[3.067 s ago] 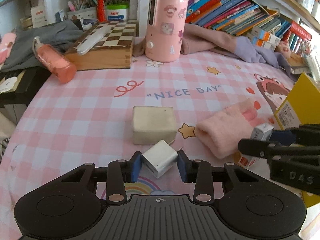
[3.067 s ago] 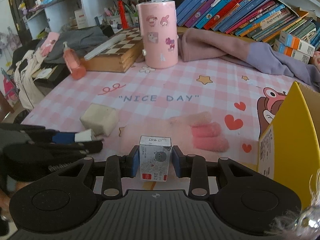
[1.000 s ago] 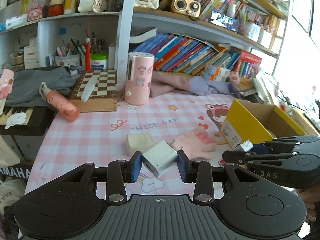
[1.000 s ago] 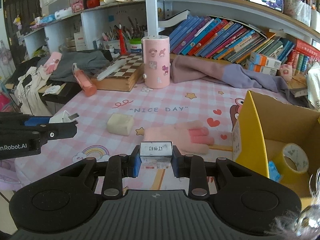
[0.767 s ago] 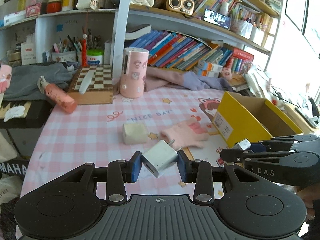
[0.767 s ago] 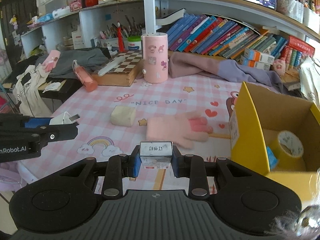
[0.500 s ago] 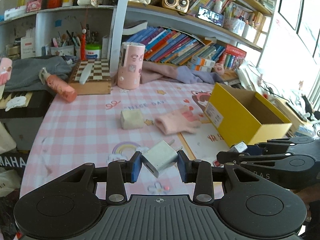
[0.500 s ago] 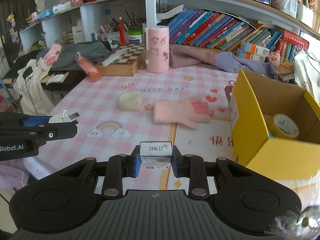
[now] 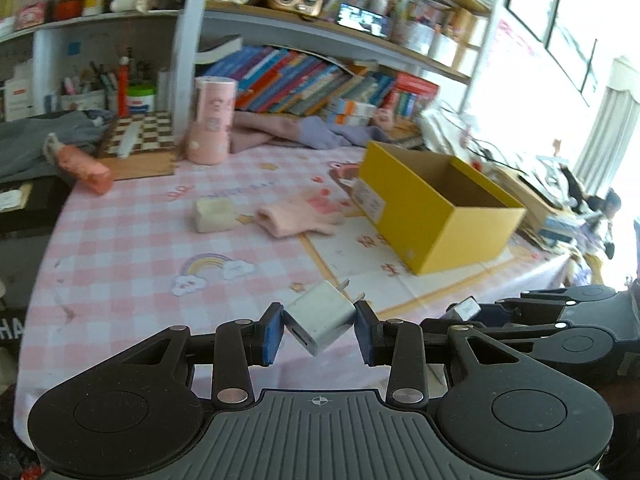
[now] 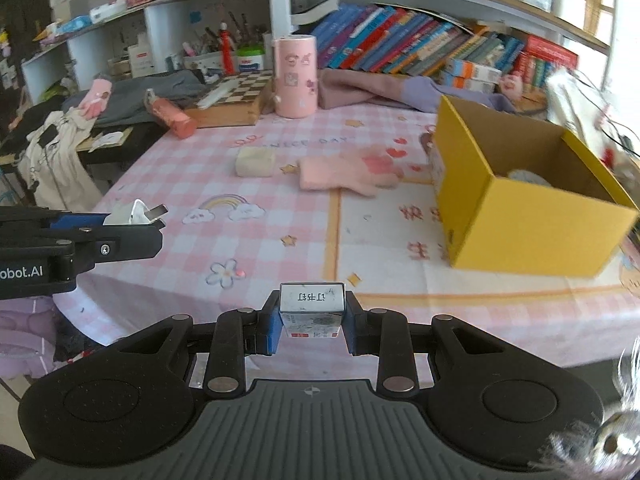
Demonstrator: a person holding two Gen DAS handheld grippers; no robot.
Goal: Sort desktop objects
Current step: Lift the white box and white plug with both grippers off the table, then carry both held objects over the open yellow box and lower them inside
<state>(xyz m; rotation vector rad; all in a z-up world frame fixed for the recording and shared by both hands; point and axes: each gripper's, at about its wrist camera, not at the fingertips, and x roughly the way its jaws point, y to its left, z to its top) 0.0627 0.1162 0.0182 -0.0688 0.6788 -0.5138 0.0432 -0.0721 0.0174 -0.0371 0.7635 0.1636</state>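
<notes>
My left gripper (image 9: 319, 326) is shut on a white plug charger (image 9: 322, 320), held tilted above the table's near edge with its prongs pointing away. My right gripper (image 10: 311, 320) is shut on a small white staple box (image 10: 312, 310) over the front edge of the table. An open yellow cardboard box (image 9: 436, 204) stands on the right of the pink checked tablecloth (image 9: 132, 240); the same yellow box (image 10: 520, 188) shows in the right wrist view, something pale inside it. A pink glove (image 10: 344, 172) and a cream block (image 10: 255, 162) lie mid-table. Each gripper appears in the other's view: the right gripper (image 9: 464, 312) and the left gripper (image 10: 136, 220).
At the back stand a pink cylinder (image 10: 295, 76), a chessboard box (image 10: 236, 100), a pink bottle (image 10: 168, 114) lying down and a heap of purple cloth (image 10: 400, 92). Bookshelves rise behind. Clothes hang over a stand left of the table (image 10: 56, 152).
Both grippers have pulled back and toward the right, away from the glove and block, still holding charger and staple box. The yellow box now sits further left in both views.
</notes>
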